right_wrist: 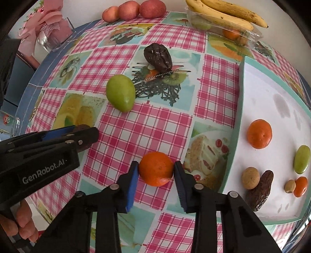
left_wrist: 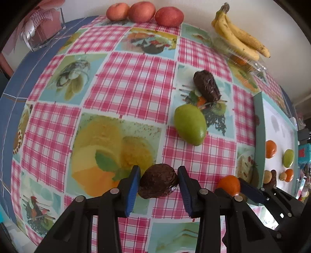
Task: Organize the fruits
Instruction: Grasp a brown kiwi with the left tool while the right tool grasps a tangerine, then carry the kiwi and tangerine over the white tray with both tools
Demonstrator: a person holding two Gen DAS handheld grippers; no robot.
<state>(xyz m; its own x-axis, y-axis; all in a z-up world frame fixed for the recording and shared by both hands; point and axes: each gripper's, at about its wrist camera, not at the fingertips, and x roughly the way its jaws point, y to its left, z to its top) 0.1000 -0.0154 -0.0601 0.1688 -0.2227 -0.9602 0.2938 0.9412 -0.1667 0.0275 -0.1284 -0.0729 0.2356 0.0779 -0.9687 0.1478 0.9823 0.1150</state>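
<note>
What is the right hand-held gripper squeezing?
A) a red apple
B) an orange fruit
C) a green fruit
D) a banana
B: in the right wrist view the blue pads of the right hand-held gripper press on both sides of the orange fruit, which sits on the checked tablecloth.

Table (right_wrist: 155, 124) under a pink-checked, picture-printed cloth. On it: green fruit (right_wrist: 120, 93), dark date (right_wrist: 157, 56), mandarin (right_wrist: 156, 169), another date (left_wrist: 158, 181), three apples (left_wrist: 144, 12) at the far edge, clear box (right_wrist: 229, 32), white tray (right_wrist: 272, 97).
</note>
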